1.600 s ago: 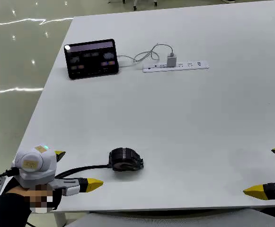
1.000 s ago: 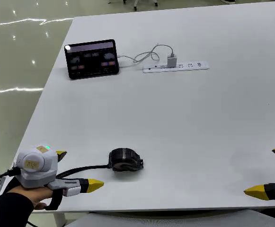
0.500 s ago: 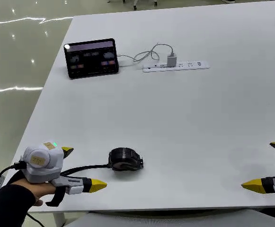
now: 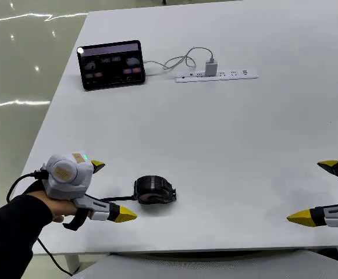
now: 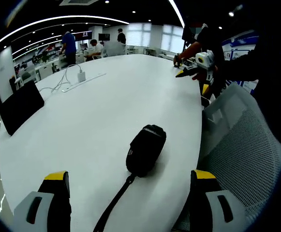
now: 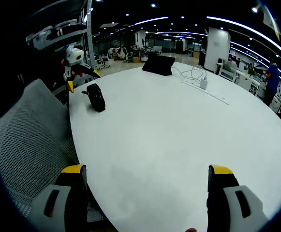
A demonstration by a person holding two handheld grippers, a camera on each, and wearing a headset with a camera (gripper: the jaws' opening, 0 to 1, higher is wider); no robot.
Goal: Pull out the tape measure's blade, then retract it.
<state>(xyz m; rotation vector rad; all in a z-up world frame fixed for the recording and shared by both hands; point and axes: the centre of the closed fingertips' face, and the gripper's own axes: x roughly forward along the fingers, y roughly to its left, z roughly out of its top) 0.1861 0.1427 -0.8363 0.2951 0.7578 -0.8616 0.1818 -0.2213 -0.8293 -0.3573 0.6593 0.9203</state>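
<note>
- Left gripper: jaws wide, empty, just short of the black tape measure on the white table; its strap trails between them.
- Right gripper: wide, well apart, body cut off.
- Far: tablet, power strip.

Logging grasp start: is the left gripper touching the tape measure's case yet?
Apart. In the left gripper view the tape measure lies on the table ahead of the open left gripper, with table showing between its case and both jaws.

white table, tablet, power strip, mesh chair
</note>
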